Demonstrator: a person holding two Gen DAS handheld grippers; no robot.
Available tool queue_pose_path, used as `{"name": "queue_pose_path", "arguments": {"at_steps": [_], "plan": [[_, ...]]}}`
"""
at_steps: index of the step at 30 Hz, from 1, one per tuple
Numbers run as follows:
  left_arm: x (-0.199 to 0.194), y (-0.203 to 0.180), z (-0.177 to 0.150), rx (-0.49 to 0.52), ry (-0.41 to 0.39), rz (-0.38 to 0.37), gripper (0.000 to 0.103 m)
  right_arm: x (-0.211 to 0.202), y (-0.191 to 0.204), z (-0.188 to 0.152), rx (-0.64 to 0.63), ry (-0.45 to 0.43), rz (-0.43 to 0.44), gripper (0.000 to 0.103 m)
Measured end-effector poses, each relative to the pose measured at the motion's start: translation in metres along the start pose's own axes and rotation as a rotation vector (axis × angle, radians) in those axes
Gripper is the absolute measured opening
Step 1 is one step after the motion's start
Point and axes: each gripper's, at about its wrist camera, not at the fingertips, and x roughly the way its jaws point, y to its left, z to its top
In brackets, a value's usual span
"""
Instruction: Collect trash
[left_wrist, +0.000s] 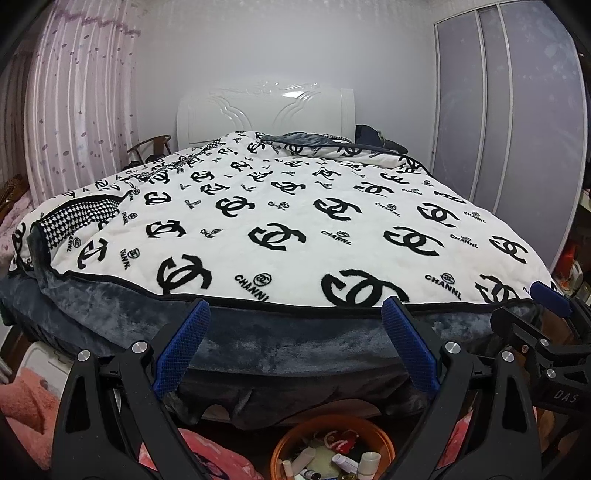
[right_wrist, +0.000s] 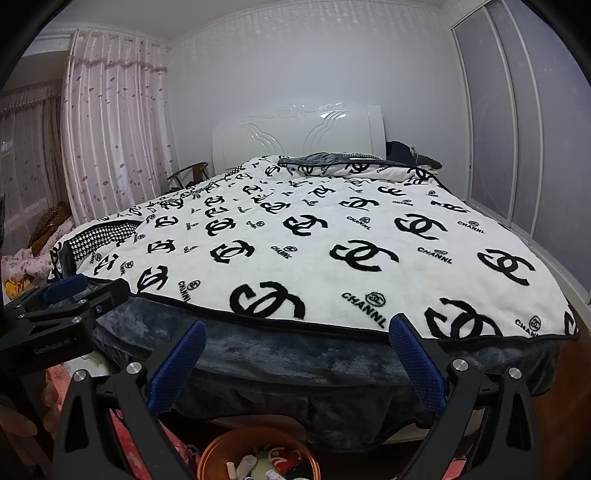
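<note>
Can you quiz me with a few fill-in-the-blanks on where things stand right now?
1. The left gripper and right gripper both have their jaws ____.
2. The orange bin at the foot of the bed already holds ____.
3. The blanket on the bed is white with ____ logos.
4. Neither gripper is ____ anything.

Missing words: open; trash; black; holding
</note>
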Motion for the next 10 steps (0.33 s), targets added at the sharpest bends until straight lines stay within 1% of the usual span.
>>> {"name": "queue_pose_path", "arguments": {"at_steps": [10], "plan": [[0.0007,0.0021,-0.0025,-0.004,0.011,0.001,0.092,-0.0001,-0.0004,0.0,0.0,0.001,0.0,0.098]]}}
